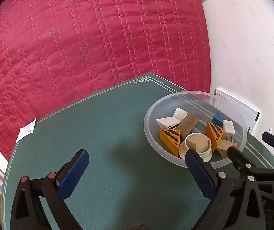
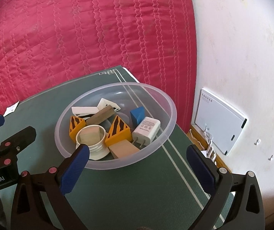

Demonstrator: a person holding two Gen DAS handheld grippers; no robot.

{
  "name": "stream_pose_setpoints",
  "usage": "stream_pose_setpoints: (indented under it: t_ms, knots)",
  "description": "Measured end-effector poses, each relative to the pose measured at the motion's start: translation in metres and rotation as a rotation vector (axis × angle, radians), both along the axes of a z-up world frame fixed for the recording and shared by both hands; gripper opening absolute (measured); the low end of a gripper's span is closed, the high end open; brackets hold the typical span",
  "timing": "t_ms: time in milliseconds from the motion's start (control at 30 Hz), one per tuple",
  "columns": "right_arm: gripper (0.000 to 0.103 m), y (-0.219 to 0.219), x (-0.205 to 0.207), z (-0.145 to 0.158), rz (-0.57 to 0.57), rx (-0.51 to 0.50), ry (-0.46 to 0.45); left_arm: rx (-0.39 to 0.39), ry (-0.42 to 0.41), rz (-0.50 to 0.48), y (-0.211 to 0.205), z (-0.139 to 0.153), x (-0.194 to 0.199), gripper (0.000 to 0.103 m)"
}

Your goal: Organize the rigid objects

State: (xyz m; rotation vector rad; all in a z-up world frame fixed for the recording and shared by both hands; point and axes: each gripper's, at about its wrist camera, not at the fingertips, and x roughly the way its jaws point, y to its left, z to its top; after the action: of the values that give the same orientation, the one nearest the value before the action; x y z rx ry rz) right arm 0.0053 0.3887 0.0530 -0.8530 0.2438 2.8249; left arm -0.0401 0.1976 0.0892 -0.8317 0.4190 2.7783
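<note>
A clear plastic bowl point(image 1: 152, 134) point(image 2: 167, 132) stands on a green mat point(image 1: 102, 134) point(image 2: 129, 191). It holds two yellow striped wedges point(image 1: 170, 140) point(image 2: 117, 129), a white ring cap point(image 1: 198, 147) point(image 2: 93, 143), wooden blocks point(image 1: 188, 124) point(image 2: 102, 116), a blue block point(image 2: 138, 114), a white charger plug point(image 2: 146, 129) and white wedges point(image 2: 83, 110). My left gripper point(image 1: 137, 159) is open and empty over the mat, left of the bowl. My right gripper point(image 2: 138, 154) is open and empty at the bowl's near rim.
A red quilted bedspread point(image 1: 98, 38) point(image 2: 89, 34) lies behind the mat. A white wall point(image 2: 242, 57) with a grey panel point(image 2: 219, 122) is at right. A paper label point(image 1: 25, 130) lies at the mat's left edge.
</note>
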Motion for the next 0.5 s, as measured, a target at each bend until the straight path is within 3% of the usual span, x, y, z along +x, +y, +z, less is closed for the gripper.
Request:
stream_pose_setpoints:
  t_ms: [500]
  knots:
    - [0.102, 0.0030, -0.0012, -0.0016, -0.001, -0.009, -0.006, 0.008, -0.009, 0.004, -0.0008, -0.0056, -0.0036, 0.102]
